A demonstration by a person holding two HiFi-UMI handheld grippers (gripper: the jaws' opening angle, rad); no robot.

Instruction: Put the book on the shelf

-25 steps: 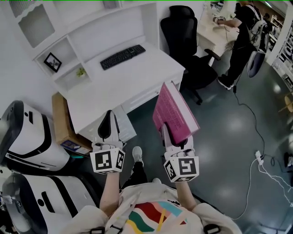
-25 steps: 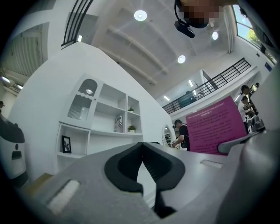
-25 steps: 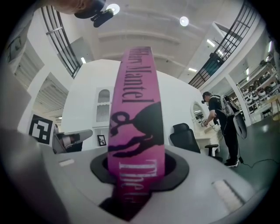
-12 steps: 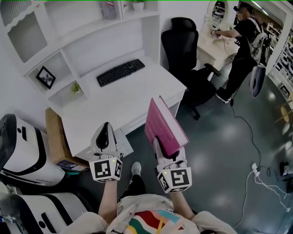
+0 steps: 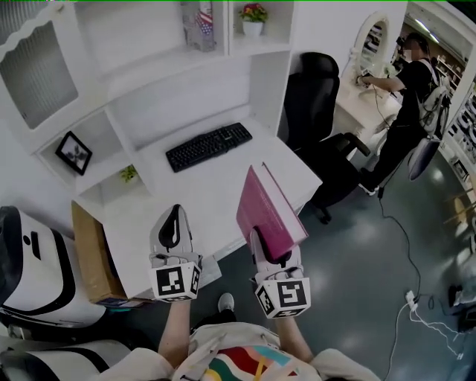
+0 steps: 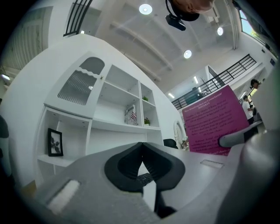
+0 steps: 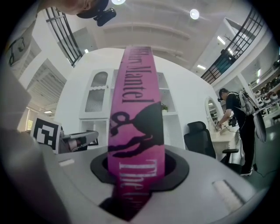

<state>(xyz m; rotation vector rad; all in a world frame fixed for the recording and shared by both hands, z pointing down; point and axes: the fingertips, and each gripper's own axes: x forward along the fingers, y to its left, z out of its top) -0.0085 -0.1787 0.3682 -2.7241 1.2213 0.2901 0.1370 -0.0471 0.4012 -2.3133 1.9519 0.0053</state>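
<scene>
My right gripper (image 5: 265, 239) is shut on a magenta book (image 5: 269, 211), held upright on its edge over the front of the white desk (image 5: 208, 186). In the right gripper view the book's spine (image 7: 136, 131) rises between the jaws and fills the middle. My left gripper (image 5: 172, 218) is shut with nothing in it, beside the book over the desk's front edge. In the left gripper view its jaws (image 6: 141, 162) meet and the book's back cover (image 6: 214, 120) shows at the right. The white shelf unit (image 5: 171, 52) stands behind the desk, its open compartments (image 6: 124, 111) facing me.
A black keyboard (image 5: 208, 146) lies on the desk. A framed picture (image 5: 72, 152), a small plant (image 5: 129, 174), a flag item (image 5: 204, 18) and a flower pot (image 5: 253, 18) sit in the shelves. A black office chair (image 5: 316, 111) stands right of the desk; a person (image 5: 405, 97) stands farther right.
Both grippers and the book have moved forward to the desk's front edge. The shelf's upper compartments have come into view. The grip on the book is unchanged.
</scene>
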